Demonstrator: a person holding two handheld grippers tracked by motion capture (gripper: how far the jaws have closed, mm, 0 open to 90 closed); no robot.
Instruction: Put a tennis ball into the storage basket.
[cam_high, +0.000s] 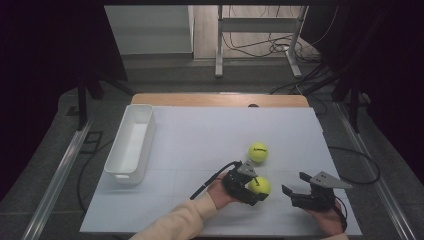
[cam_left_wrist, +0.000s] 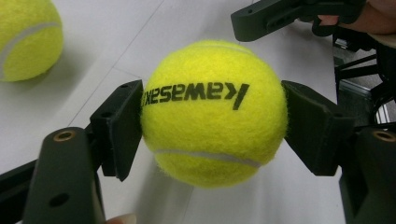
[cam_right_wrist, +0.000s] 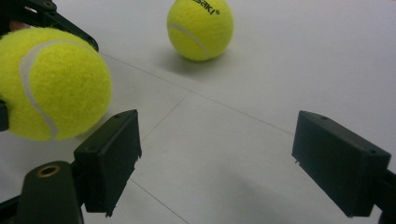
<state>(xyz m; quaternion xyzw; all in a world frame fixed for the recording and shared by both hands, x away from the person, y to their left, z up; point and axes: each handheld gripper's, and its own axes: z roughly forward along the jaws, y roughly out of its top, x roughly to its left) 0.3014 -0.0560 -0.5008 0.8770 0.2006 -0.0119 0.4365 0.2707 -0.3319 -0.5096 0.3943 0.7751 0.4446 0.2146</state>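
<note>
Fuzzy yellow felt tennis ball (cam_left_wrist: 214, 113) clamped between my left gripper's (cam_high: 252, 187) flat black pads, "Kawasaki" print reading upside down, white seam curving below, held near the white table's (cam_high: 200, 135) front edge. My right gripper (cam_high: 295, 183) gapes apart, empty. Second yellow ball (cam_high: 258, 152) rests beyond.

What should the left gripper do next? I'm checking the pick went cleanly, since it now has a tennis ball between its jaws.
Probably carry it toward the white bin. The left gripper is shut on the held tennis ball, pads pressing both sides. The bin sits open at the table's left, and the second tennis ball lies on the table.
</note>
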